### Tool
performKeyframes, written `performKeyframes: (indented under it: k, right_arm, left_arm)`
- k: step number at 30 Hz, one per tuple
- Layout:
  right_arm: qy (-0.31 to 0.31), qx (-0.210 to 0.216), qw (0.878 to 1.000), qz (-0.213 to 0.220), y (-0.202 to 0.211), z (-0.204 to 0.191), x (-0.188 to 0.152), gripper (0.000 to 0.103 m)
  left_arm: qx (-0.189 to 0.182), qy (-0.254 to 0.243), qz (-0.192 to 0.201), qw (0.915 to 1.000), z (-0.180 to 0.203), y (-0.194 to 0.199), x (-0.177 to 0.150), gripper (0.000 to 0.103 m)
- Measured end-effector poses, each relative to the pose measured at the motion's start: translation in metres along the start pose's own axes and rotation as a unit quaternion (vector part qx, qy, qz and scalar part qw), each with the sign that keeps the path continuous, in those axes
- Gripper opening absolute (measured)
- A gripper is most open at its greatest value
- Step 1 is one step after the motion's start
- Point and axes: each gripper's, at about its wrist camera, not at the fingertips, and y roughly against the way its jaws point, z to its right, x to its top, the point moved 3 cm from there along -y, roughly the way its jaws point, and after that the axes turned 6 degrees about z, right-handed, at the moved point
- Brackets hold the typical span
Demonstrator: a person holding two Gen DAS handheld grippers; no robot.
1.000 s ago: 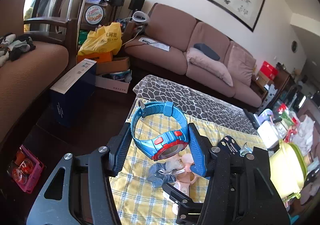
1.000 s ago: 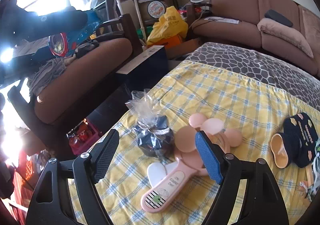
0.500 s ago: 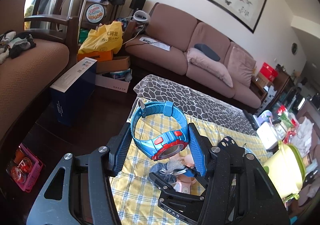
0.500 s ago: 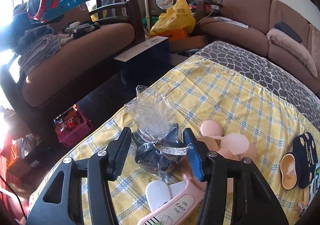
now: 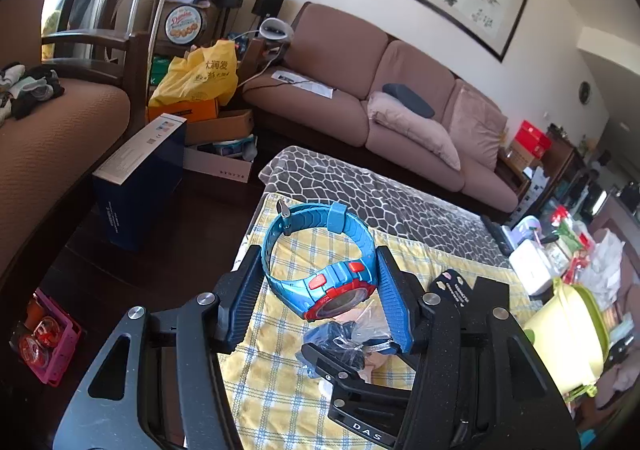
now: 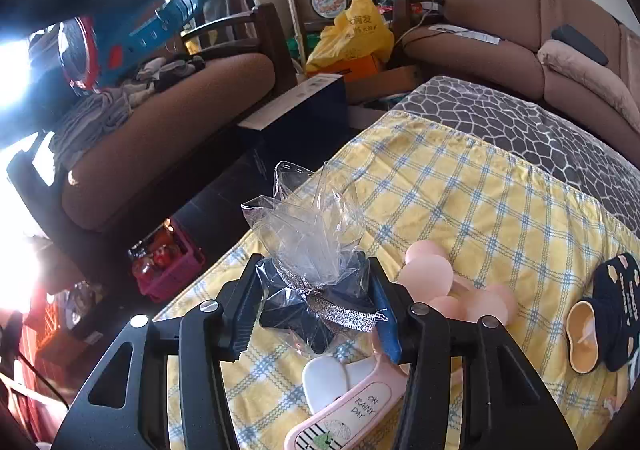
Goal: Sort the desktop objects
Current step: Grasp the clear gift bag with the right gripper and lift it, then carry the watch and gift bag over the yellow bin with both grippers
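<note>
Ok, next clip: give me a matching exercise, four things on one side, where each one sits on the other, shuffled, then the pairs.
Things:
1. blue watch
2. cellophane-wrapped dark bundle
3. pink handheld fan
4. yellow shopping bag

Places:
A. on the floor clutter beside the sofa
B. lying on the yellow checked cloth, touching the bundle
C. between the jaws of the left gripper, held above the table
D. between the jaws of the right gripper, which are closing on it, on the cloth

Pairs: 1-C, 2-D, 3-B, 4-A
</note>
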Motion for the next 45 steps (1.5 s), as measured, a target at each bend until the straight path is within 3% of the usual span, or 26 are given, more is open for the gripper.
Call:
performKeyframes:
  k: [7,16,24,29,35,39,45]
  right_arm:
    - [-0.020,-0.017,0.999,0.027,0.057,0.016,0.013,0.051]
    - [-0.073,-0.080,0.993,0.056,0.167,0.089,0.007,0.051]
    - [-0.097,-0.167,0.979,0.065,0.281,0.161,-0.012,0.051]
    - [-0.114,-0.228,0.964,0.073,0.339,0.206,-0.028,0.051]
    - [-0.147,-0.262,0.953,0.051,0.381,0.248,-0.059,0.051]
    - [-0.154,-0.263,0.952,0.020,0.399,0.262,-0.089,0.051]
    - [-0.159,-0.223,0.961,-0.050,0.397,0.268,-0.131,0.051]
  left_arm:
    - [-0.032,-0.014,-0.008,0.9993,0.036,-0.006,-0.005,0.052]
    - [-0.114,-0.070,-0.039,0.9903,0.125,-0.019,-0.026,0.052]
    - [-0.204,-0.127,-0.084,0.9671,0.236,-0.029,-0.062,0.052]
    - [-0.271,-0.162,-0.117,0.9415,0.320,-0.027,-0.091,0.052]
    - [-0.326,-0.213,-0.152,0.9085,0.403,-0.017,-0.127,0.052]
    - [-0.332,-0.224,-0.163,0.9018,0.433,-0.016,-0.138,0.052]
    - [-0.322,-0.235,-0.169,0.9013,0.456,-0.017,-0.148,0.052]
